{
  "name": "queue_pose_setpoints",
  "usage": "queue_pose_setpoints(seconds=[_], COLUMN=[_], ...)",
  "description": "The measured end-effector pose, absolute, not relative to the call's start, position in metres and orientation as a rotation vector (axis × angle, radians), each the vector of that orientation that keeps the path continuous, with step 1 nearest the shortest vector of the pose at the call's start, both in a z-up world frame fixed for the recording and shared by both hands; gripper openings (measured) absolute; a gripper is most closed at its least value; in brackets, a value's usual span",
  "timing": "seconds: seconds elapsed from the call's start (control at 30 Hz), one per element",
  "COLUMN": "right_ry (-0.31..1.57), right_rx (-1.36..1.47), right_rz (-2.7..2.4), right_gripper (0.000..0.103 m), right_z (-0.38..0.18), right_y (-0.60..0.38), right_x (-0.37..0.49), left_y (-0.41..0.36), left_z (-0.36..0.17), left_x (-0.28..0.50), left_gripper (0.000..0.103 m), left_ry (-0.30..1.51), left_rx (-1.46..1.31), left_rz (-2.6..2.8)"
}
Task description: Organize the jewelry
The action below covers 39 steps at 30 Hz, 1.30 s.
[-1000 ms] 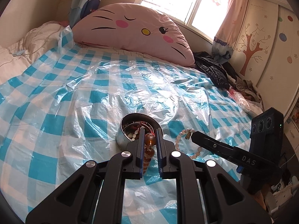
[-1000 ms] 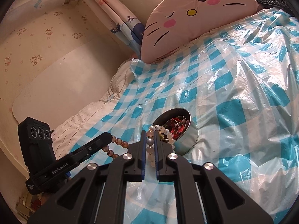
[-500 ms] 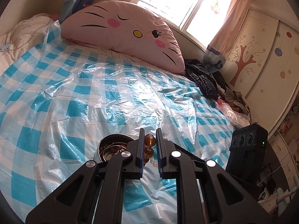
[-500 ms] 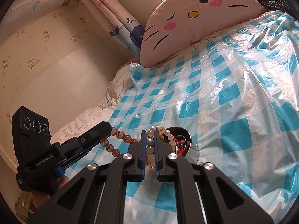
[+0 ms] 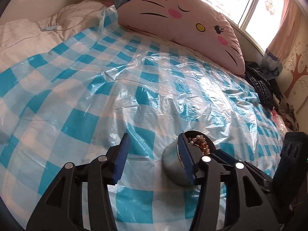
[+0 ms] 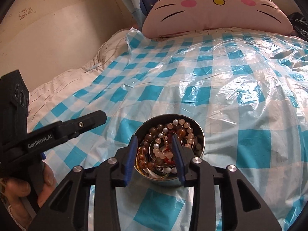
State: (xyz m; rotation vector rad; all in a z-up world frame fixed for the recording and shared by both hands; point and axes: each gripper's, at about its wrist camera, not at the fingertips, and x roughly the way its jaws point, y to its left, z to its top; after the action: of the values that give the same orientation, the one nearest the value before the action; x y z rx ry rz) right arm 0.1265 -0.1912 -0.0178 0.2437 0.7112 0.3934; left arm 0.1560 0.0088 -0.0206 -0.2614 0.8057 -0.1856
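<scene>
Round metal tin (image 6: pixel 174 181) on the bed, on a blue and white checked plastic sheet (image 6: pixel 221 88), toward the near edge of the bed. Full of bead bracelets (image 6: pixel 165 146): brown beads, pink beads, white pearly beads, some red bits, all in a heap inside.

Right gripper (image 6: pixel 156 154) right above the tin, pointing down into it. Fingers apart, just opened. Nothing pinched between them, only the beads lying in the tin below.

Left gripper (image 5: pixel 154 159) beside the tin, on its left. Fingers wide apart too, also just opened. Nothing between them but bare sheet. Right-hand blue pad (image 5: pixel 185 157) in front of the tin's rim; touching or not, cannot tell.

A hand (image 6: pixel 21 194) around the left gripper's handle, low at the left edge of the right view.

Big pink cat pillow (image 5: pixel 184 19) at the far edge of the bed.
</scene>
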Motion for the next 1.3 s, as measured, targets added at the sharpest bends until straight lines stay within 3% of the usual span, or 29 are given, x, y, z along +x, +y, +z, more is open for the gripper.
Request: queue_pose_setpoints(seconds=[0.07,0.13,0.2,0.33,0.53,0.63,1.3], right_ry=[0.686,0.657,0.618,0.55,0.567,0.566,0.526], right_rx=[0.26,0.274,0.246,0.147,0.162,0.171,0.142], right_rz=[0.362,0.322,0.237,0.04,-0.065,-0.087,-0.137], right_gripper=[0.049,0.055,0.077,0.095,0.096,0.096,0.096], right_z=[-0.011,-0.003,0.004,0.015,0.019,0.019,0.023], right_y=[-0.196,-0.201,-0.203,-0.206,-0.216,-0.217,-0.214], right_x=[0.11,0.089,0.062,0.011,-0.031,-0.045,-0.057], left_y=[0.009,0.007,0.005,0.003,0.007,0.006,0.008], left_z=[-0.018,-0.013,-0.009,-0.003,-0.01,-0.004,0.006], left_x=[0.14,0.12,0.098,0.06,0.023,0.011,0.0], left_gripper=[0.063,0.081,0.09,0.095,0.096,0.096,0.096], left_ry=[0.797,0.786,0.765,0.768,0.808,0.742,0.677], left_rx=[-0.208,-0.136,-0.056,0.047,0.084,0.098,0.092], left_rz=[-0.165,-0.149,-0.13,-0.135,-0.125,-0.13,-0.129])
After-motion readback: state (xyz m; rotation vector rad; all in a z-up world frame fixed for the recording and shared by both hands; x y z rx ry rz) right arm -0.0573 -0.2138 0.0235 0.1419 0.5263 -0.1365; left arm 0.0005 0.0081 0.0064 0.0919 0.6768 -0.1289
